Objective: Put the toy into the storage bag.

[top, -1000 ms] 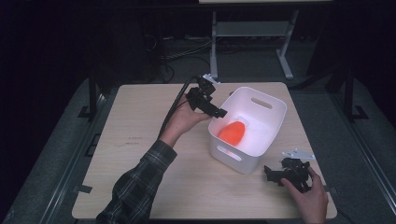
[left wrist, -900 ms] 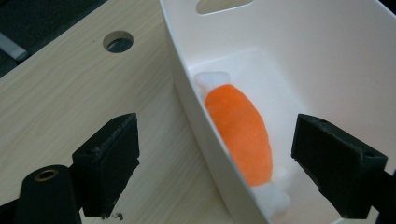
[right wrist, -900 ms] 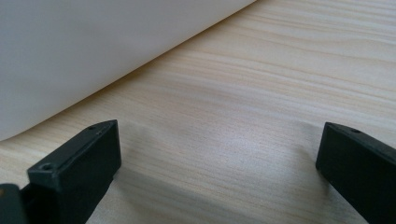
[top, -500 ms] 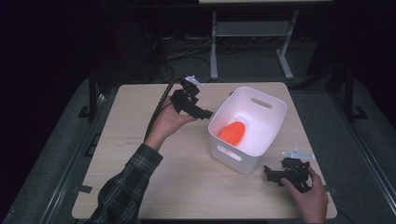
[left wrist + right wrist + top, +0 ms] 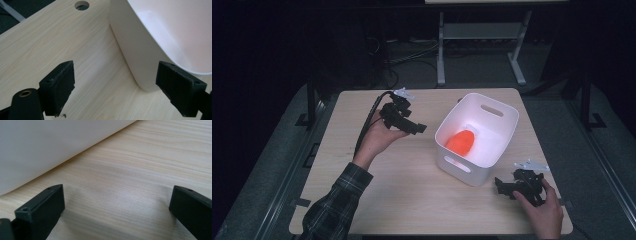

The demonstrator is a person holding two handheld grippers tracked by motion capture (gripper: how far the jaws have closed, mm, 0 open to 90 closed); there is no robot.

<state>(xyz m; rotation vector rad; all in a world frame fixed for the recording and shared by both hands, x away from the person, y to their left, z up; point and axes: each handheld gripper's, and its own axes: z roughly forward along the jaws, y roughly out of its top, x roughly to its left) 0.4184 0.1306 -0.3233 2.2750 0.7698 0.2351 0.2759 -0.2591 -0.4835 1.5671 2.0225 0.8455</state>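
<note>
Nearest the person's edge of the pale wood-grain desk, the right gripper is lying low on the boards in a hand at the near right corner. Its jaws are standing wide apart with nothing between them, pointing at the white bin just beside it. In the right gripper view the bin's wall is filling the upper left, and bare wood is lying between the jaws.

A little farther in, the bin is sitting right of the desk's middle, with an orange object resting inside on its floor. A handle slot is showing in the far wall.

To the left of the bin, a plaid-sleeved arm is holding up the left gripper, released and empty, its jaws aimed toward the bin but apart from it. The left gripper view is showing the bin's rounded corner and a round cable hole in the desk top.

Beyond the desk, the room is lying dark: grey floor, loose cables, and the white legs of a stand.
</note>
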